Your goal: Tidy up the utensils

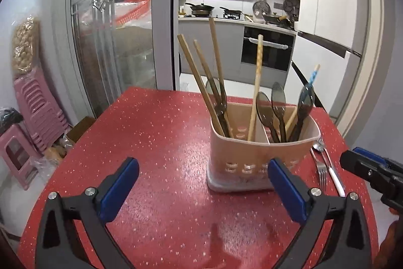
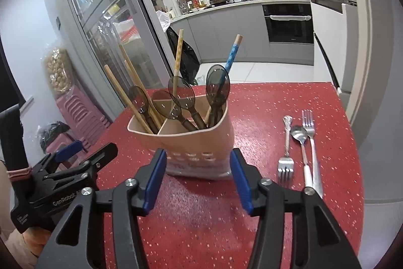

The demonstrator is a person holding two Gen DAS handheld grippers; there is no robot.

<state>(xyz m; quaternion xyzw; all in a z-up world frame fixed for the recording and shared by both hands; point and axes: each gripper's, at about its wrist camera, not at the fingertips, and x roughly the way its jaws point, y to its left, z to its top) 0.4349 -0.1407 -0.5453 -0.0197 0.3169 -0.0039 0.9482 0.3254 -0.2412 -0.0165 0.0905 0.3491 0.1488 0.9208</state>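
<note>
Standing near the middle of the red speckled table [image 1: 151, 132] is a pink holder [image 1: 254, 155] split by a divider, with wooden chopsticks [image 1: 199, 77] and one dark plastic spoon [image 2: 138, 98] leaning in its left compartment and more dark spoons [image 1: 277, 105] plus a blue-patterned chopstick [image 2: 230, 59] gathering in the right one, which suggests sorting by type is under way but not clean yet. Lying flat on the table to the right of the holder, near it but apart, are a small fork [image 2: 286, 163], a metal spoon [image 2: 299, 135] and a longer fork [image 2: 311, 132], apparently waiting their turn. The left gripper [image 1: 202, 183] is hovering in front of the holder with its jaws spread wide and nothing between them. The right gripper [image 2: 197, 178] is pointing at the holder's base with its jaws partly apart, framing the holder without pressing on it, and also carrying nothing. Both seem freed up for the next pick, most likely among the metal pieces on the right.
</note>
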